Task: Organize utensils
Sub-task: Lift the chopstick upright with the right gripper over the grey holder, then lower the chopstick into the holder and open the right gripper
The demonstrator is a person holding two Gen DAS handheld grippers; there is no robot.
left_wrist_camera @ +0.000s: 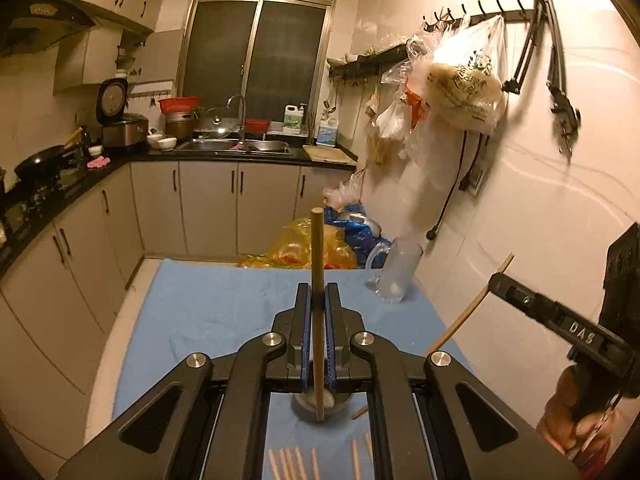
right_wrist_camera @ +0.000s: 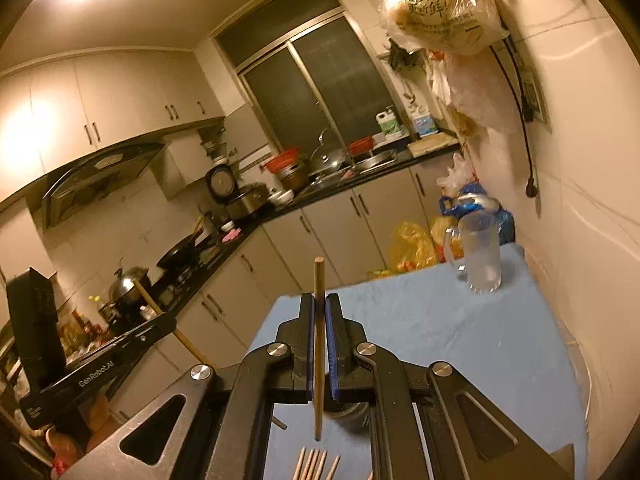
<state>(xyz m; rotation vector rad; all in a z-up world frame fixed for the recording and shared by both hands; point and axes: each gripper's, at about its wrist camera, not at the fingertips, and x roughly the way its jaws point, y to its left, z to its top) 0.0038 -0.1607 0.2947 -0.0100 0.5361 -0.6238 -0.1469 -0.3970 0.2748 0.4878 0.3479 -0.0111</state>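
Observation:
My left gripper (left_wrist_camera: 318, 294) is shut on a wooden chopstick (left_wrist_camera: 317, 264) that stands upright between its blue pads, above the blue cloth (left_wrist_camera: 224, 312). My right gripper (right_wrist_camera: 319, 304) is shut on another wooden chopstick (right_wrist_camera: 319, 320), also upright. Each gripper shows in the other's view with its chopstick: the right one (left_wrist_camera: 494, 278) at the right edge, the left one (right_wrist_camera: 170, 322) at the left. Several loose chopsticks (left_wrist_camera: 296, 462) lie on the cloth below the grippers; they also show in the right wrist view (right_wrist_camera: 314, 462). A glass mug (left_wrist_camera: 398, 270) stands at the cloth's far right corner (right_wrist_camera: 480, 256).
A round metal object (left_wrist_camera: 336, 402) sits on the cloth under the left gripper. Plastic bags (left_wrist_camera: 316, 246) lie on the floor beyond the table. The tiled wall (left_wrist_camera: 540, 208) runs close along the right, with hanging bags (left_wrist_camera: 460, 84). Cabinets (left_wrist_camera: 208, 204) and a counter are ahead and left.

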